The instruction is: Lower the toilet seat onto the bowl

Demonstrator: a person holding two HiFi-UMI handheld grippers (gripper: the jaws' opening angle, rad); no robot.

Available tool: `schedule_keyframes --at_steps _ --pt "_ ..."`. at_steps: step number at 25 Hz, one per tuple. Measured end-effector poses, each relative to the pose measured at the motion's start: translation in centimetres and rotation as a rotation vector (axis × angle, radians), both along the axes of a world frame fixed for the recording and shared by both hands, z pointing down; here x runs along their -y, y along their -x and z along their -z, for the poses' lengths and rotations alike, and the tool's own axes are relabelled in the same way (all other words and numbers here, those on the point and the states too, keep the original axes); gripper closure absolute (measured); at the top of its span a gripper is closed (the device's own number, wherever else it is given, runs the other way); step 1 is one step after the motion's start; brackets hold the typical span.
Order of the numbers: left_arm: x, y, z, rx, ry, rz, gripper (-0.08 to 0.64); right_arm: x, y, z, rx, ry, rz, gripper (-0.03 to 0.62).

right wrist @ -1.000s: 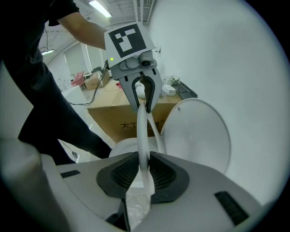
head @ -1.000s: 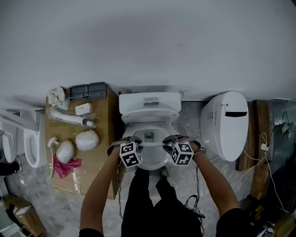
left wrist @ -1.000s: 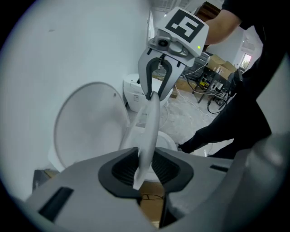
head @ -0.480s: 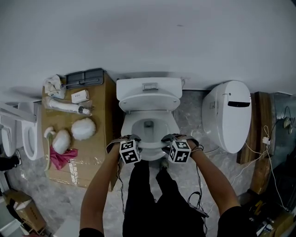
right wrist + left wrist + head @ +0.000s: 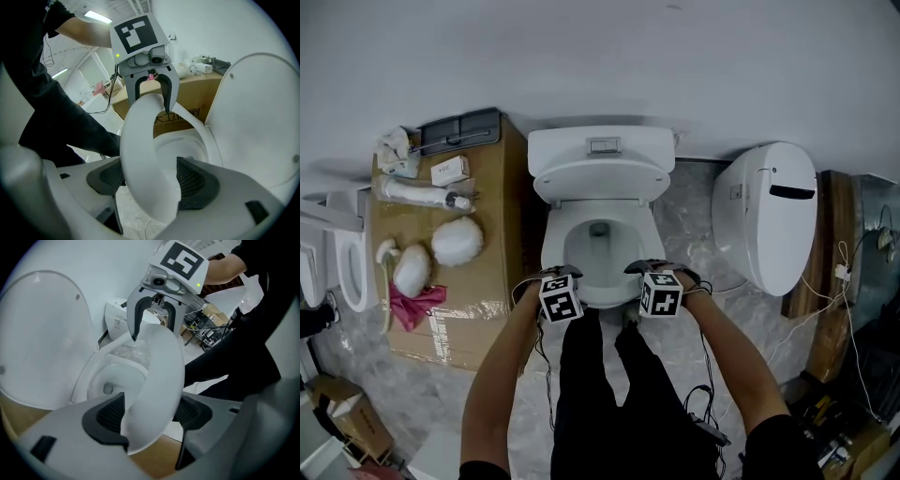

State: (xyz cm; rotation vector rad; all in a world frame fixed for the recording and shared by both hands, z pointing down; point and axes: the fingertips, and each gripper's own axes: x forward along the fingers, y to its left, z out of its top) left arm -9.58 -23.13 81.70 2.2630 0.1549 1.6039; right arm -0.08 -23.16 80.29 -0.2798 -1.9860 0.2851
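Head view: left gripper (image 5: 562,274) and right gripper (image 5: 639,270) at the front edge of the white oval toilet seat (image 5: 555,239); gripper views show jaws opening around it.

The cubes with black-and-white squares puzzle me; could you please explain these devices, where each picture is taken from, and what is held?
A person holds two tongs: the left gripper and the right gripper; the cubes are parts of them. The top-down picture comes from a camera on the person's head; the other two come from cameras riding on each gripper, looking along its jaws. Both straddle the front rim of the toilet seat, which lies low over the bowl; their jaws are opening, so nothing is clamped. The lid stands up. A cardboard box carries a pink cloth.
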Motion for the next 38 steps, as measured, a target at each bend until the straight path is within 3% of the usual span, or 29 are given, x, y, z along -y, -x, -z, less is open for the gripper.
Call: schedule_keyframes --at_steps 4,9,18,27,38 --pt "-1.4 0.1 -1.9 -0.017 -0.013 0.048 0.203 -1.6 0.0 -1.9 -0.014 0.031 -0.016 0.234" --pt "-4.0 0.1 -5.1 -0.003 -0.028 0.046 0.172 -4.4 -0.2 -5.2 -0.045 0.034 0.0 0.218" --pt "-7.0 0.0 -10.6 0.003 -0.178 0.058 0.164 -8.4 -0.2 -11.3 -0.056 0.021 0.01 0.218" --pt "-9.8 -0.1 -16.6 0.038 -0.211 -0.063 0.163 -11.2 0.0 -17.0 -0.066 0.002 0.077 0.215" --pt "-10.6 -0.5 -21.6 0.041 -0.309 -0.089 0.161 -12.4 -0.5 -23.6 -0.142 -0.097 0.133 0.209"
